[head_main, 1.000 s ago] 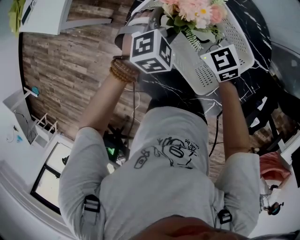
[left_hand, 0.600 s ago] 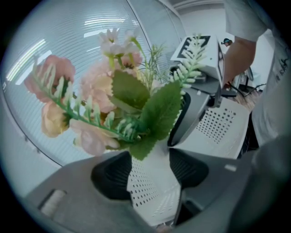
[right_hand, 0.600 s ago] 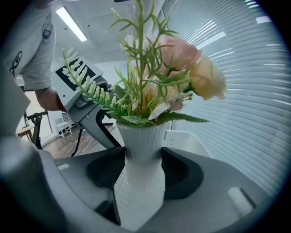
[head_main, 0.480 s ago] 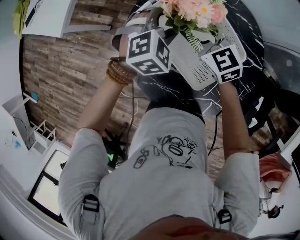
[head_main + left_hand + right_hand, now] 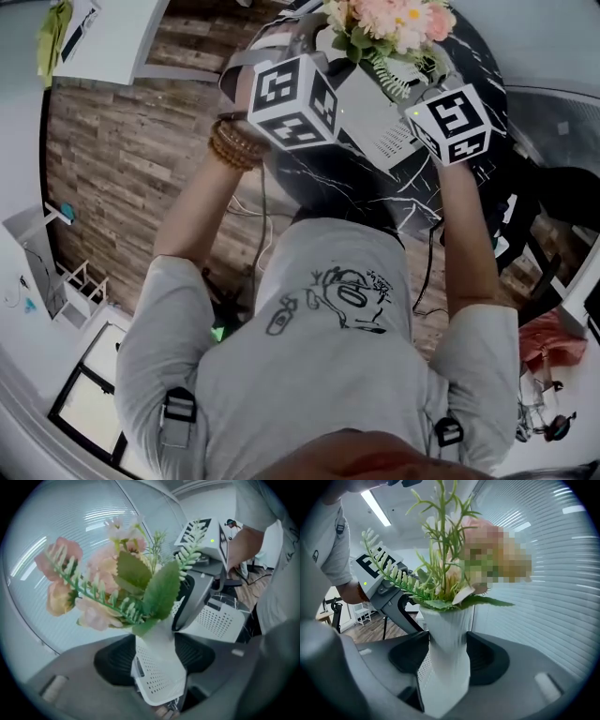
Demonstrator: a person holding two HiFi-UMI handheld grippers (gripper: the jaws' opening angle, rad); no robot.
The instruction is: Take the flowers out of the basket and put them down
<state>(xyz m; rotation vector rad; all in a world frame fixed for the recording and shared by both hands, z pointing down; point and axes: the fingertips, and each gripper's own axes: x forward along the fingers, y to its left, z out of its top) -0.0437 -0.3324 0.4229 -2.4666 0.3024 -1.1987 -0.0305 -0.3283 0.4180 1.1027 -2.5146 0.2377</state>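
Left tongs (image 5: 157,663) and right tongs (image 5: 449,660) both clamp the white perforated basket (image 5: 375,127). Pink flowers (image 5: 394,17) sit inside, above the black marble desk (image 5: 323,178).

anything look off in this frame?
Yes. The left claw and right claw are both clamped on the white basket, held tilted over the black table with the flowers inside. That's odd: the task wants the flowers taken out, not the basket picked up, and the tilt might tip them.

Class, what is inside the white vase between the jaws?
Pink flowers and green leaves rise out of the white vase. Its opaque wall hides their stems and anything else inside.
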